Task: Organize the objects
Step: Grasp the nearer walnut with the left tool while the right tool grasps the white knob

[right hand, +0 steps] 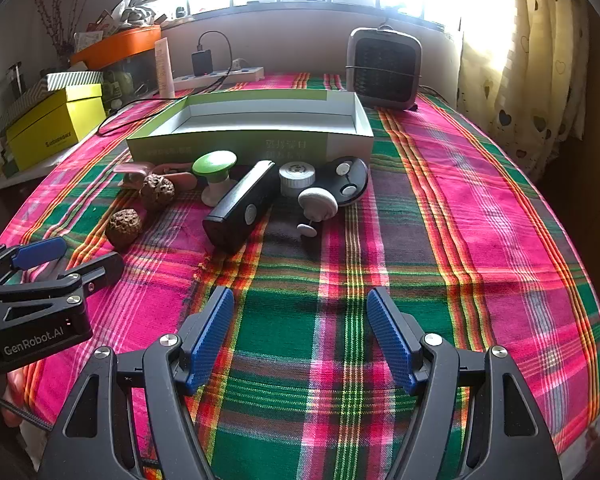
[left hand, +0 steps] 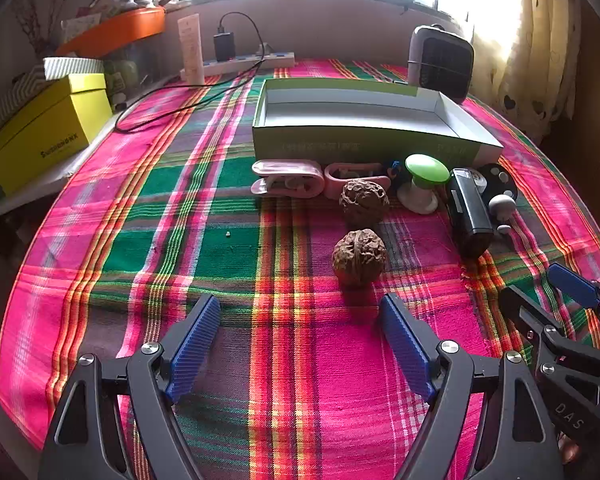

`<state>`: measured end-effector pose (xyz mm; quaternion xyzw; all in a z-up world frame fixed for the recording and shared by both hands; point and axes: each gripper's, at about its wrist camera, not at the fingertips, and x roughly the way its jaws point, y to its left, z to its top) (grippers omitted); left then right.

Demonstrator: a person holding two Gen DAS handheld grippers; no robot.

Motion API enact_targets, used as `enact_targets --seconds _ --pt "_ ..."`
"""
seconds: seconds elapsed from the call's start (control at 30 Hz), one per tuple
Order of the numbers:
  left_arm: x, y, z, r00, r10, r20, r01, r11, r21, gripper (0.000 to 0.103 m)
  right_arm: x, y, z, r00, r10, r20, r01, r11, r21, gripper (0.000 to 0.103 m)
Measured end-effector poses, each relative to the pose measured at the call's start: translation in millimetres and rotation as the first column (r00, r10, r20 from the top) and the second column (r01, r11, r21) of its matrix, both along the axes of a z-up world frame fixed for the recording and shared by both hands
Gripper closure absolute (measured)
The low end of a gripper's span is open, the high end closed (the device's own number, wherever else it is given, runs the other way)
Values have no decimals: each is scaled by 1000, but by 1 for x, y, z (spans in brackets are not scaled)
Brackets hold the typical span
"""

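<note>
On the desk, in front of the open green box [left hand: 364,142], I see the small things lying in a loose row. From the left wrist view there are two pink clips [left hand: 288,178] just beside the box wall, then a walnut [left hand: 363,200], a green-topped knob [left hand: 425,182], a black rectangular device [left hand: 470,212] and a black round disc [left hand: 500,184] with a small white mushroom-shaped piece [left hand: 502,206] near it. A second walnut [left hand: 358,258] lies apart from the row, closer to me. The inside of the box shows only its white floor.

My left gripper [left hand: 300,338] hovers above the plaid cloth [left hand: 180,200], tilted downward, and its jaws stand wide apart with nothing between them; the nearer walnut is just ahead of the right blue pad. My right gripper [right hand: 300,334] is also tilted down over the cloth, jaws wide apart and holding nothing, well apart from the row of things.

Behind the box stand a small heater [right hand: 384,68], a power strip [right hand: 220,74] with a charger, and a yellow box [left hand: 48,128] at the left side.
</note>
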<state>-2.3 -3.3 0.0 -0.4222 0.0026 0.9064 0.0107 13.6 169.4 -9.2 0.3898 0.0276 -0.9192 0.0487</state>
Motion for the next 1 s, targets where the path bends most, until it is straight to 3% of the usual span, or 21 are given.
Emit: enact_targets --seconds 0.5,1.0 --pt "-10 -3 4 999 -51 4 51 997 60 22 -11 6 3 999 25 31 -24 999 -30 33" --pt "-28 2 4 997 -74 11 73 997 32 29 -47 19 10 999 0 50 2 999 -49 42"
